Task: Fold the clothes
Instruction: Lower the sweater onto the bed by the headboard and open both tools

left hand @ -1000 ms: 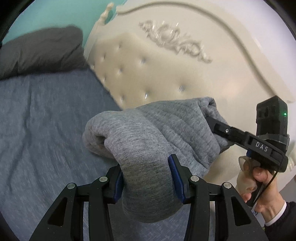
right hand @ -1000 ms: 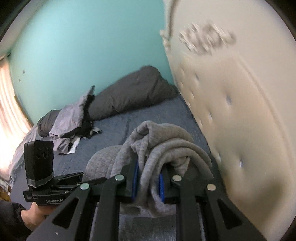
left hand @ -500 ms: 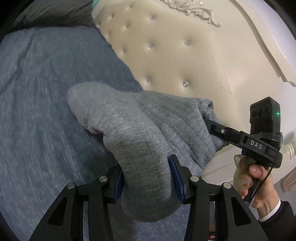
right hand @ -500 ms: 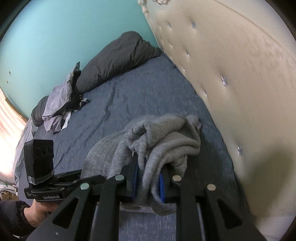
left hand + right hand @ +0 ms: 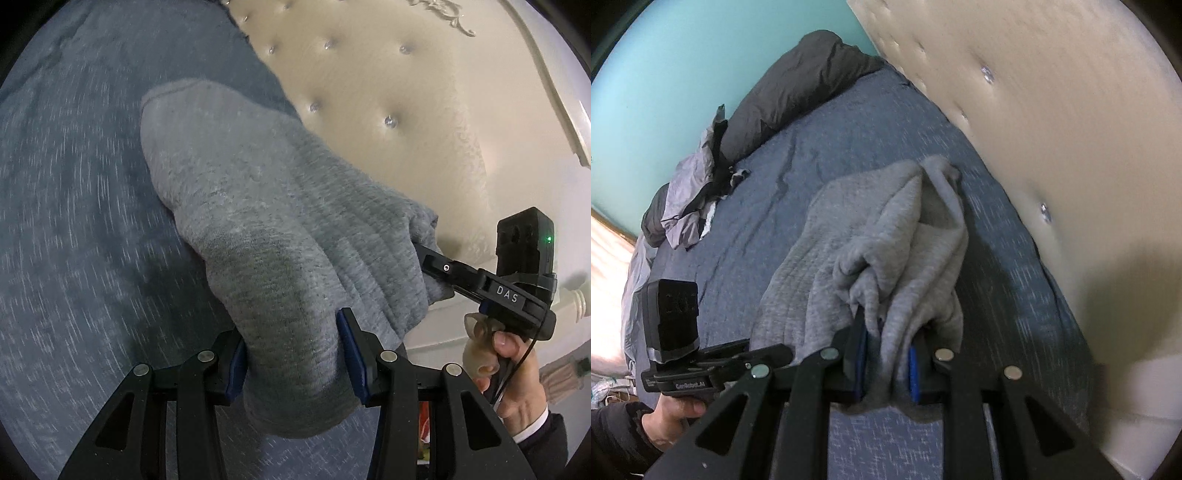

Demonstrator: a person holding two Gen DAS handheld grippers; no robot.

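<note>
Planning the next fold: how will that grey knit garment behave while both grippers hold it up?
Probably floppy: the grey garment sags between the left gripper and right gripper. Its thick bunched folds suggest some weight, so it should drape, not spring back. The textured knit probably won't slip.

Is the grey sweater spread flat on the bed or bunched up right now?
Bunched, not flat: the grey sweater hangs in thick folds, clamped by the left gripper and the right gripper over the bed.

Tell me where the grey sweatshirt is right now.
The grey sweatshirt is gripped by both the left gripper and right gripper, over the blue bedspread beside the cream headboard.
</note>
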